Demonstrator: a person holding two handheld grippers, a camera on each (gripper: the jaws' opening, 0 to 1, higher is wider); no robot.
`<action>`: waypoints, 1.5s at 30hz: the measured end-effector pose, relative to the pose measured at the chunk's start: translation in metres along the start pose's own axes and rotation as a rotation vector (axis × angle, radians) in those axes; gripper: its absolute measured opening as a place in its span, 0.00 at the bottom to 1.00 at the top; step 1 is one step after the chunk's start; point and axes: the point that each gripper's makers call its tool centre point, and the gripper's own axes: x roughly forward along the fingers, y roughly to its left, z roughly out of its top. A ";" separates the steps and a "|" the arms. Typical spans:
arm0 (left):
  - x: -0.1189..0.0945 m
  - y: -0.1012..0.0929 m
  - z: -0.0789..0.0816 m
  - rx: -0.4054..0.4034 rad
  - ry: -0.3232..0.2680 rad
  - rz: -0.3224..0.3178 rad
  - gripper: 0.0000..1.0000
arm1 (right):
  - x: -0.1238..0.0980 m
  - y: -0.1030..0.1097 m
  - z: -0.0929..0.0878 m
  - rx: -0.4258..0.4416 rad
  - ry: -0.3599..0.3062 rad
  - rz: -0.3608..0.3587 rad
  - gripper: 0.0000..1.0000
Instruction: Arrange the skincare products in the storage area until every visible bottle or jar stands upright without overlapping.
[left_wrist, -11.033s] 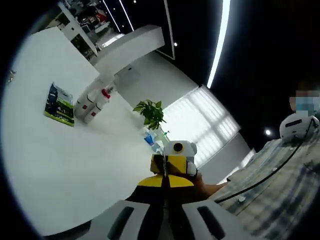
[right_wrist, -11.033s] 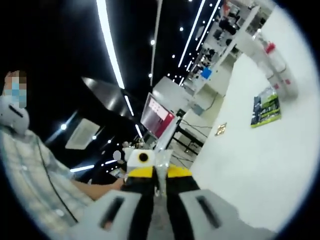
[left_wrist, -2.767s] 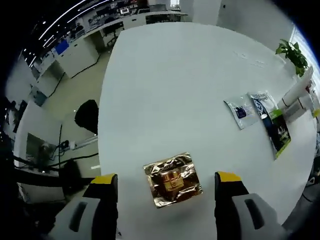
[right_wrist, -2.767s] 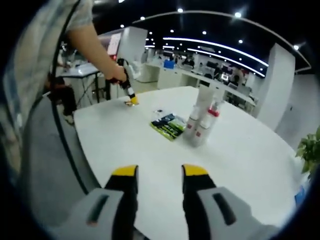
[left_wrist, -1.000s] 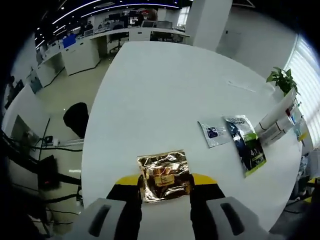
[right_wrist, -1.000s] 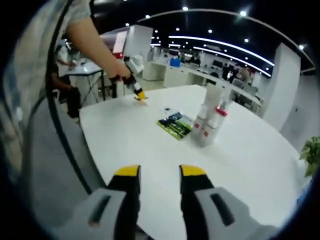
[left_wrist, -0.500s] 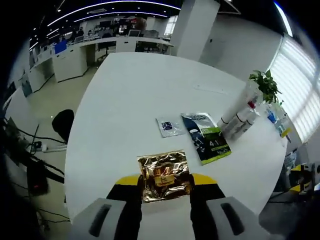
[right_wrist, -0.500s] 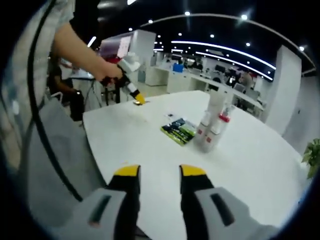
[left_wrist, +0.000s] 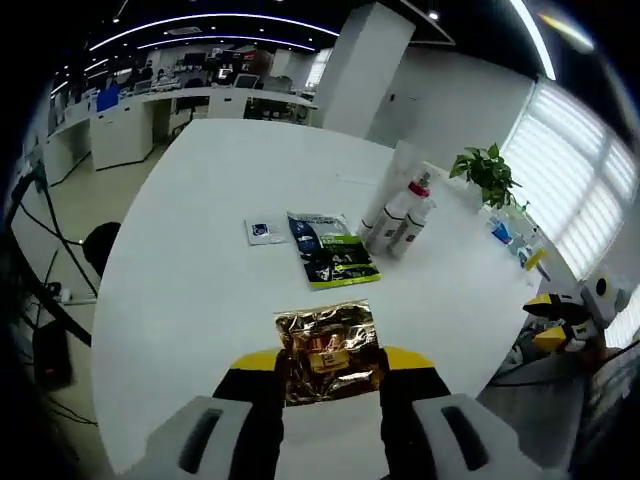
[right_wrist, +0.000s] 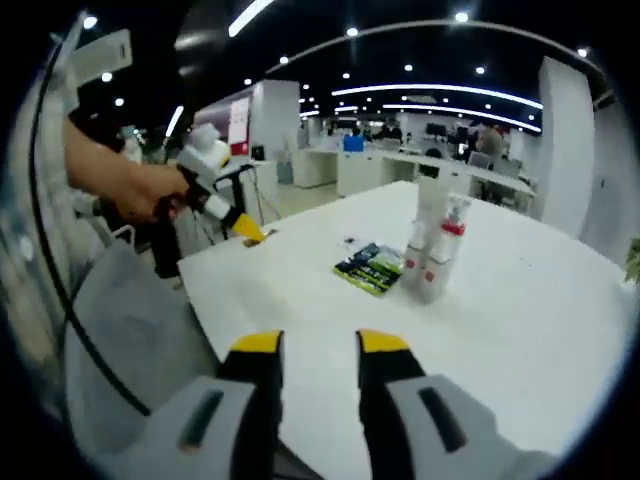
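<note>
My left gripper (left_wrist: 325, 372) is shut on a crinkled gold foil sachet (left_wrist: 327, 351), held just above the white table (left_wrist: 190, 290). Ahead lie a green-and-black sachet (left_wrist: 331, 262) and a small white-and-blue sachet (left_wrist: 264, 232). Beyond them stand white bottles (left_wrist: 398, 216), one red-capped, close together and upright. In the right gripper view my right gripper (right_wrist: 310, 346) is open over the table's near edge with nothing between its fingers. That view also has the left gripper (right_wrist: 228, 217) in a hand with the gold sachet (right_wrist: 254, 237), the green sachet (right_wrist: 374, 267) and the bottles (right_wrist: 434, 255).
A potted plant (left_wrist: 487, 173) and small items stand at the table's far side. The right gripper (left_wrist: 562, 320) shows off the table's right edge. Desks and office furniture lie beyond the table. A person's arm (right_wrist: 110, 180) and sleeve run along the left.
My left gripper has shut on the gold sachet and kept it; its view has swung round so the bottles and sachets sit ahead. The right gripper stays open.
</note>
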 end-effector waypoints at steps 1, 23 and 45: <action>-0.001 -0.003 -0.003 0.004 -0.002 0.000 0.37 | 0.000 -0.001 0.000 0.009 0.002 0.000 0.26; -0.024 -0.092 -0.050 0.092 -0.054 -0.111 0.37 | 0.018 0.084 0.038 0.329 -0.083 0.361 0.27; -0.023 -0.128 -0.067 0.390 -0.067 -0.148 0.38 | 0.050 0.096 -0.008 0.837 0.080 0.482 0.21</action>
